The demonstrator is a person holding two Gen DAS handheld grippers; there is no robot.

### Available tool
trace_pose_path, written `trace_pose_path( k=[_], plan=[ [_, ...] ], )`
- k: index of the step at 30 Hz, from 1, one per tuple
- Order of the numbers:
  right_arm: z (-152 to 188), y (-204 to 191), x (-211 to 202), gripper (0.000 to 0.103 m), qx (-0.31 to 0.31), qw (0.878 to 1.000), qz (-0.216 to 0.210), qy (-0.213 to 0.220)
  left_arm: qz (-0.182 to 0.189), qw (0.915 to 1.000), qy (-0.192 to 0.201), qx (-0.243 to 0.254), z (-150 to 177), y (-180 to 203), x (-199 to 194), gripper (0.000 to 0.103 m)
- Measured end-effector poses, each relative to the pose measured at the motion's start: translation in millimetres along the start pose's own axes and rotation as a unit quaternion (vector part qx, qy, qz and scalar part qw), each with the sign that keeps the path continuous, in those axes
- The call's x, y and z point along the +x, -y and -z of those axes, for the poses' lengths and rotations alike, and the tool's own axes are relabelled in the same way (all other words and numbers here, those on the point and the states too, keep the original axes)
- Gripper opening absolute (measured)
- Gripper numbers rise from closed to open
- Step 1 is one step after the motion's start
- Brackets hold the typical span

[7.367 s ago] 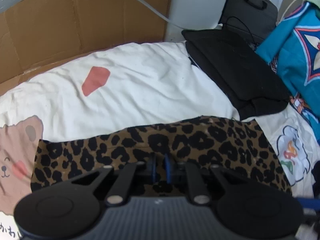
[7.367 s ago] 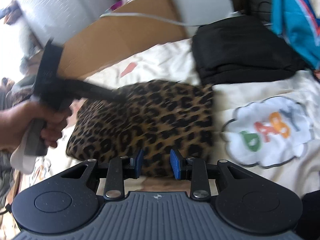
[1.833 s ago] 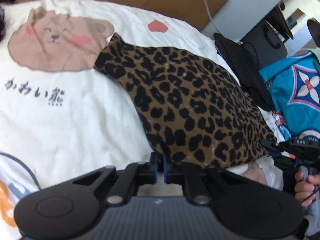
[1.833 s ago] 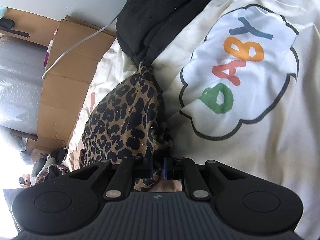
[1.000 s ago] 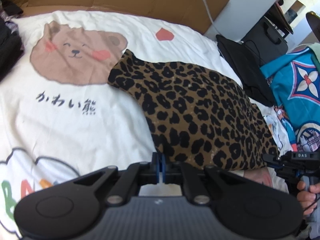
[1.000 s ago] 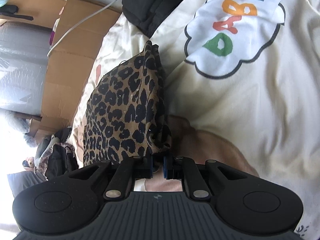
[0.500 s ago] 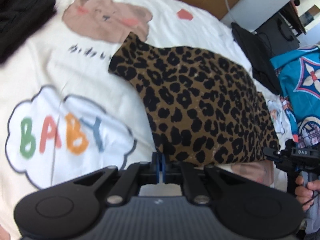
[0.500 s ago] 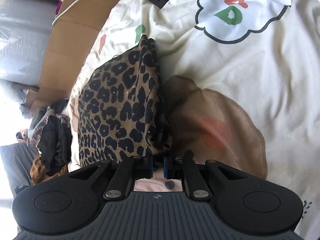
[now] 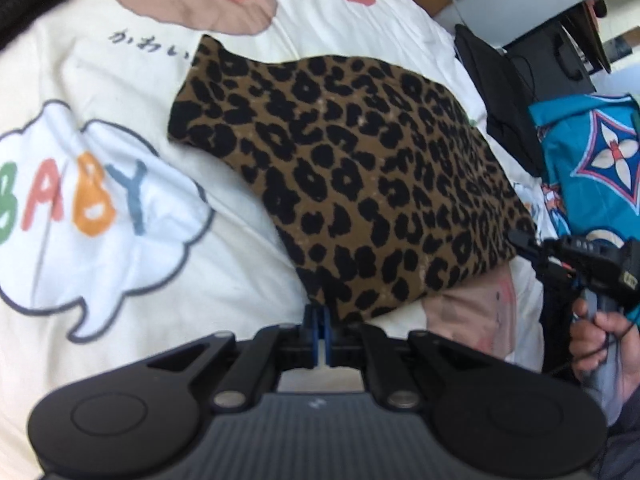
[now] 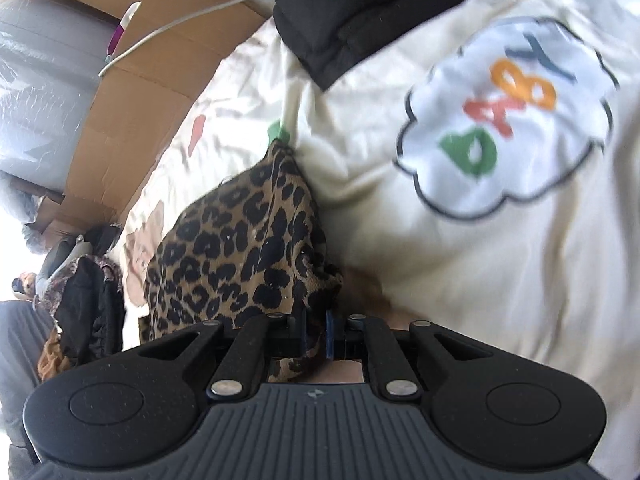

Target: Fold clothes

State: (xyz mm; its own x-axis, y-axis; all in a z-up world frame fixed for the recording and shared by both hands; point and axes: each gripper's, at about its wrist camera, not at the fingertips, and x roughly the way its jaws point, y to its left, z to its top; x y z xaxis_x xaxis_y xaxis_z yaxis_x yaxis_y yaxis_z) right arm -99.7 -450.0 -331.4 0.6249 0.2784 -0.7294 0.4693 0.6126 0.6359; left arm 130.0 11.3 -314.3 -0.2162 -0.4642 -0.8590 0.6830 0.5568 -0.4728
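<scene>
Leopard-print brown and black knit garment lies across centre of left wrist view, on the cream bed cover with bear and "BABY" cloud prints. Left gripper clamped tight on garment's near corner at lower centre, blue pads nearly touching. Right gripper in lower centre of its own view, pinched on a bunched edge of the same garment; jaws slightly apart with cloth between. Right gripper also visible at right edge of left view, at the garment's other near corner.

Progress (judgement): garment looks already doubled into a compact panel, both near corners held, so likely mid-fold or about to lay flat. Left: bring the edge over, release, smooth. Folded black clothes at upper centre of right view, apparently done.
</scene>
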Motion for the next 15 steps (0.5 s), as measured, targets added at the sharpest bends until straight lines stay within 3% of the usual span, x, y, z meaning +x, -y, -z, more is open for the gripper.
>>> trace_pose_path(
  k=[9, 15],
  plan=[
    [-29.8, -3.9, -6.2, 0.007, -0.017, 0.999, 0.019, 0.031, -0.008, 0.9992, -0.014, 0.036, 0.5, 17.8, 7.9, 0.0],
    [-54.7, -9.0, -5.4, 0.007, -0.037, 0.998, 0.041, 0.044, -0.027, 0.997, 0.022, 0.069, -11.2, 16.5, -6.5, 0.004]
  ],
)
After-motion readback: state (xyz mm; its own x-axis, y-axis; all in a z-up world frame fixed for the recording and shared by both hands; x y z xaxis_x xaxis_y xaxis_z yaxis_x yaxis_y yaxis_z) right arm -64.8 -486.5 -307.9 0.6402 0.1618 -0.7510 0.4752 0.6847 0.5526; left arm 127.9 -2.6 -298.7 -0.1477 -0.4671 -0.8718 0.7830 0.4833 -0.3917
